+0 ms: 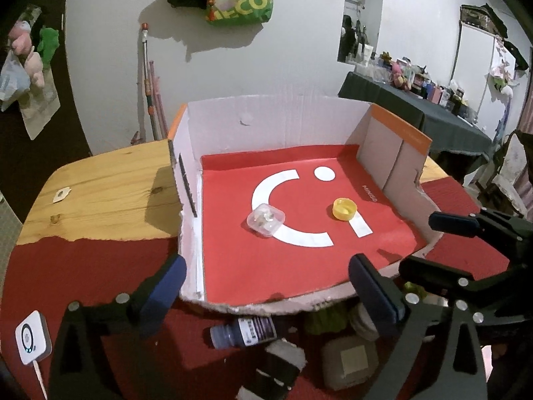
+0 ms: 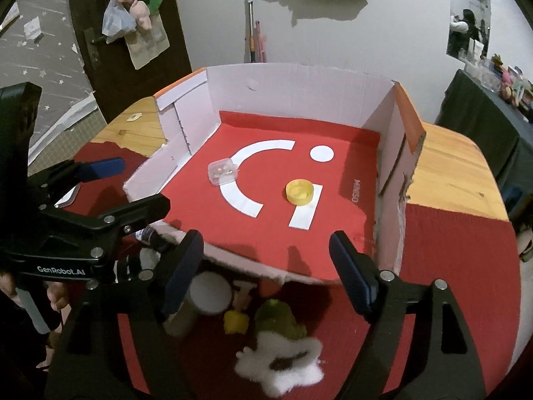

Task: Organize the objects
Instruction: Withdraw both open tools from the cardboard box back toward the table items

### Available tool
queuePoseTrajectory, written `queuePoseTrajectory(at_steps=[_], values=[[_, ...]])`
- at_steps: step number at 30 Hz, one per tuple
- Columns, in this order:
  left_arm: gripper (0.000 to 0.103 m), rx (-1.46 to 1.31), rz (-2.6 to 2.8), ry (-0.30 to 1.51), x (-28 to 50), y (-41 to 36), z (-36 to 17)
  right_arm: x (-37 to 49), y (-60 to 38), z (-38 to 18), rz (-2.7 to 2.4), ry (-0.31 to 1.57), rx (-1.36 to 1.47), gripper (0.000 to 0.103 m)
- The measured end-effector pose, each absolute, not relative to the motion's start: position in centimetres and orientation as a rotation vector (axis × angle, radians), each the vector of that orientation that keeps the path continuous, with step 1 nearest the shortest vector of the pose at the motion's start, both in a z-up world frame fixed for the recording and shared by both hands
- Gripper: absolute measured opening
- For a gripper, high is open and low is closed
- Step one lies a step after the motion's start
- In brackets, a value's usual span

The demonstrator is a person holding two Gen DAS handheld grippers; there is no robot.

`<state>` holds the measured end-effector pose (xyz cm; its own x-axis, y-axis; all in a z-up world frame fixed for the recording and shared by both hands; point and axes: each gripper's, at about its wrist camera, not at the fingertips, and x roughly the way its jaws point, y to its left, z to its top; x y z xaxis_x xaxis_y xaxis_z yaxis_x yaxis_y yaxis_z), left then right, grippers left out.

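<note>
Two hand-held tools hang over the near edge of a shallow cardboard box (image 1: 276,123) on a wooden bench (image 1: 100,196) partly covered by a red cloth (image 1: 83,266). The left tool (image 1: 266,276) stands with its jaws wide apart and nothing between them, and the right tool (image 2: 266,260) is likewise spread and empty. Inside the box, on its red floor printed with a white smile mark, a small clear plastic case (image 1: 265,219) lies just left of centre, and a yellow bottle cap (image 1: 344,209) rests open side up to its right, the two well apart. In front of the box, on the red cloth, more things wait: a dark bottle (image 1: 246,331) lying on its side, a white cylinder (image 2: 208,291), a small yellow piece (image 2: 236,321), a green item (image 2: 278,320) and a fluffy white object (image 2: 283,363). A small white device (image 1: 32,336) sits at the left edge. A green bag (image 1: 246,0) hangs on the wall behind.
</note>
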<state>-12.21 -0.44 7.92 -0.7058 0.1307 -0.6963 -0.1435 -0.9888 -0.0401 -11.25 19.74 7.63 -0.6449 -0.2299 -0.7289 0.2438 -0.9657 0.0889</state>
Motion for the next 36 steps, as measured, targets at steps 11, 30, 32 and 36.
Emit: queuePoseTrajectory(at_steps=[11,30,32,36], values=[[0.103,-1.123,2.783,0.022,-10.1,-0.3,7.5,-8.8,19.6,7.6,-2.643,0.003,1.133,0.082],[0.103,-1.165,2.773,-0.069,-7.0,-1.6,5.9,-5.2,17.5,6.0,-2.583,-0.015,1.127,0.083],[0.103,-1.173,2.772,-0.077,-6.8,-1.8,5.7,-4.9,17.3,5.8,-2.574,-0.018,1.134,0.083],[0.103,-1.183,2.772,-0.076,-6.3,-1.9,5.4,-4.2,17.0,5.1,-2.552,-0.023,1.15,0.083]])
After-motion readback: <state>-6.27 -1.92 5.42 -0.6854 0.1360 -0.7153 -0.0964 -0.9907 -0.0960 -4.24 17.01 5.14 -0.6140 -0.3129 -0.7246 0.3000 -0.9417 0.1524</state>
